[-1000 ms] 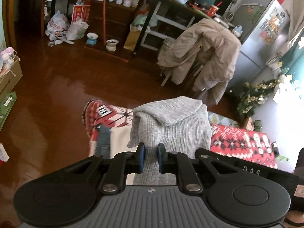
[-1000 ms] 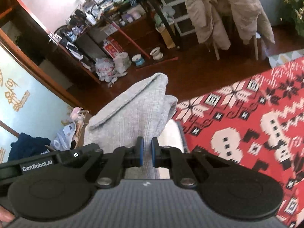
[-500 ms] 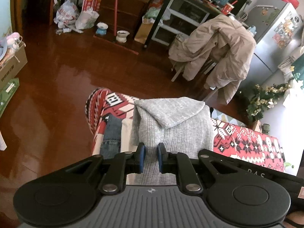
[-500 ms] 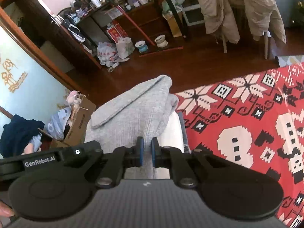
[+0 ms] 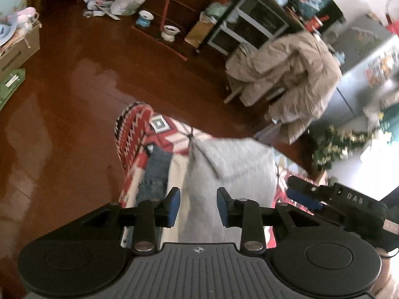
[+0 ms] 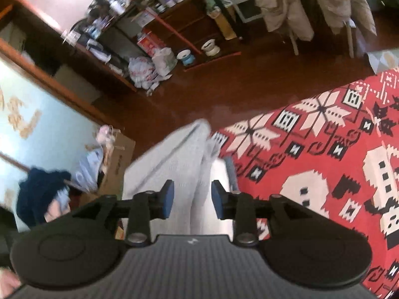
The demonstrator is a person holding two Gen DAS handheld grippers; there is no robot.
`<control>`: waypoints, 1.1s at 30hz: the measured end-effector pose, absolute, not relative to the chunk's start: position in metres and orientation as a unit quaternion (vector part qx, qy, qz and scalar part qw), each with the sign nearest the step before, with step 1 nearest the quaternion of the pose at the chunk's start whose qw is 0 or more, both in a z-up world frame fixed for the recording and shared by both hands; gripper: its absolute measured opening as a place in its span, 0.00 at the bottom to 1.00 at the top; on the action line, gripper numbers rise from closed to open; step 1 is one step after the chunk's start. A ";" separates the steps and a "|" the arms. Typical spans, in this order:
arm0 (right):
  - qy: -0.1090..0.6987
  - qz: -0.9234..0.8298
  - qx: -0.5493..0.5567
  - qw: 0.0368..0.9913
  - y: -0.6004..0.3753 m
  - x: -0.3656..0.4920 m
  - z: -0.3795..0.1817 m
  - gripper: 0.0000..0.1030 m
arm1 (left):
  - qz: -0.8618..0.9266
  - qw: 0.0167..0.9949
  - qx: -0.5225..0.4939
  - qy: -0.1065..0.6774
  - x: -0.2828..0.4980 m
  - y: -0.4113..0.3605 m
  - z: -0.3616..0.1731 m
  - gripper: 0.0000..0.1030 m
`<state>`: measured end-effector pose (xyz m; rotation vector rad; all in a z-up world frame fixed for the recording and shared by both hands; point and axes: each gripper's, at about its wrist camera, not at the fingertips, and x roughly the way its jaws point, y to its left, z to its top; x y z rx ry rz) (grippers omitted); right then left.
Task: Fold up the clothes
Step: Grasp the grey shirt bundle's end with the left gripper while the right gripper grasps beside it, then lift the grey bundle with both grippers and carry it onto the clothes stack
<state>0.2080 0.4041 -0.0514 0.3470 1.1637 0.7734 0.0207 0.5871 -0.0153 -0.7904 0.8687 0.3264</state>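
Both grippers spread over folded grey sweater on the patterned cover.

Left gripper (image 5: pixel 198 206) fingers apart, nothing clamped; grey sweater (image 5: pixel 234 164) lies between and beyond them, on a white garment (image 5: pixel 178 172) beside folded jeans (image 5: pixel 157 172), all on the red patterned blanket (image 5: pixel 139 124). Right gripper (image 6: pixel 192 200) fingers also apart, sweater (image 6: pixel 179 159) below the gap, blanket (image 6: pixel 311 149) stretching to the right. Whether fingers touch the knit: cannot tell. Brown floor (image 5: pixel 74 87) behind; beige coat (image 5: pixel 291 72) draped over a chair.
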 end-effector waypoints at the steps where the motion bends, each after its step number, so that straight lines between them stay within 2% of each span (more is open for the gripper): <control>1: 0.538 0.349 0.173 0.747 0.404 0.219 -0.053 0.36 | 0.156 0.819 -0.377 0.404 0.024 0.593 -0.016 0.31; 4: 0.554 0.331 0.217 0.732 0.404 0.254 -0.058 0.42 | 0.159 0.813 -0.396 0.396 0.037 0.608 -0.019 0.31; 8: 0.619 0.309 0.284 0.664 0.416 0.299 -0.093 0.47 | 0.147 0.803 -0.421 0.396 0.059 0.625 -0.029 0.31; 12: 0.677 0.287 0.353 0.579 0.422 0.330 -0.134 0.47 | 0.135 0.788 -0.436 0.412 0.072 0.633 -0.041 0.30; 14: 0.693 0.287 0.352 0.560 0.425 0.338 -0.147 0.50 | 0.131 0.781 -0.438 0.424 0.076 0.633 -0.048 0.27; 15: 0.700 0.287 0.351 0.552 0.427 0.342 -0.153 0.52 | 0.126 0.781 -0.437 0.429 0.077 0.632 -0.051 0.21; 17: 0.713 0.290 0.341 0.540 0.432 0.346 -0.163 0.59 | 0.125 0.781 -0.429 0.437 0.081 0.629 -0.054 0.18; 20: 0.721 0.303 0.316 0.538 0.440 0.347 -0.171 0.60 | 0.124 0.785 -0.418 0.441 0.083 0.625 -0.054 0.15; 21: 0.718 0.309 0.310 0.541 0.443 0.346 -0.172 0.57 | 0.125 0.787 -0.413 0.441 0.084 0.624 -0.054 0.14; 25: 0.708 0.335 0.291 0.550 0.452 0.346 -0.165 0.31 | 0.124 0.796 -0.392 0.445 0.086 0.619 -0.051 0.12; 27: 0.699 0.349 0.277 0.559 0.456 0.347 -0.156 0.22 | 0.122 0.800 -0.385 0.443 0.086 0.617 -0.048 0.11; 29: 0.677 0.376 0.240 0.586 0.463 0.346 -0.139 0.19 | 0.122 0.806 -0.377 0.439 0.085 0.615 -0.045 0.11; 33: 0.562 0.473 0.075 0.674 0.483 0.317 -0.093 0.17 | 0.129 0.815 -0.349 0.444 0.086 0.609 -0.045 0.12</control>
